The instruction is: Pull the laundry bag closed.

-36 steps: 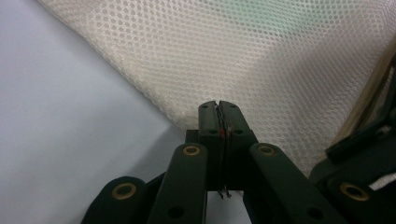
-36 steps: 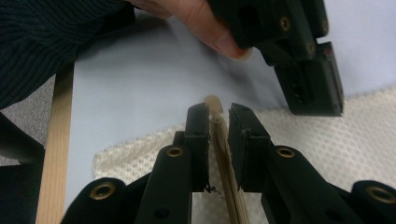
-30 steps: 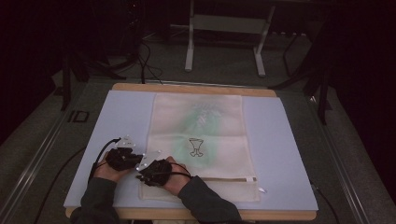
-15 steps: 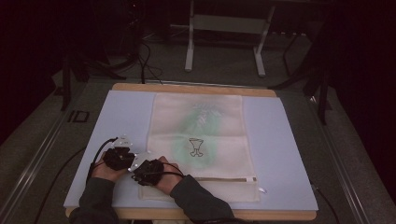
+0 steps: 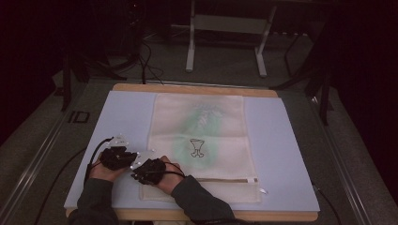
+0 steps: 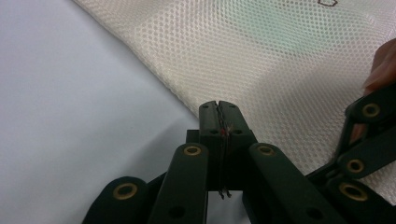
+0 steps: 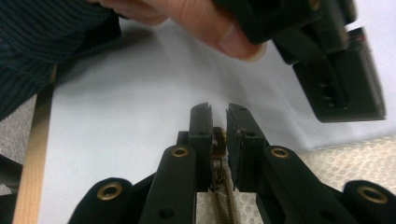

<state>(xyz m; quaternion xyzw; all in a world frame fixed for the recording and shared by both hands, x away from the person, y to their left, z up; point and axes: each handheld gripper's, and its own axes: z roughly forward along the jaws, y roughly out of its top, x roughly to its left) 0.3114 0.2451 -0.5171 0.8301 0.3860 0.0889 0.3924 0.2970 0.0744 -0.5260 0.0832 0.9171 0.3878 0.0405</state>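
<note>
**Both claws at the near left corner of the mesh bag**

On the pale blue surface (image 5: 117, 117), which sits on a light wooden board, a cream mesh bag (image 5: 206, 136) lies flat and lengthwise, running from the far edge toward the near edge. It shows a green tint through the mesh around its middle and a small dark outlined emblem (image 5: 197, 147) just near of centre. A brownish zipper line (image 5: 220, 179) crosses the bag close to its near end, with a small pale tab at its right end.

Both hands work at the bag's near left corner. The left claw (image 6: 218, 108) lies just left of the bag's left edge, over the blue surface; its two black jaws are pressed together, and whether they pinch the mesh edge cannot be told. The left hand (image 5: 104, 169) holds it from the near side, a dark sleeve behind it.

The right claw (image 7: 218, 112) sits on the bag's near left corner, just beside the left one, pointing left. Its jaws stand slightly apart with a narrow gap, and a brown zipper end (image 7: 219, 184) lies between their bases, on the mesh; the tips grip nothing that can be seen. Beyond those tips the left hand's thumb and the black body of the other gripper hang close above the blue surface. The right hand (image 5: 164, 176) comes in with a dark ribbed sleeve.
</note>
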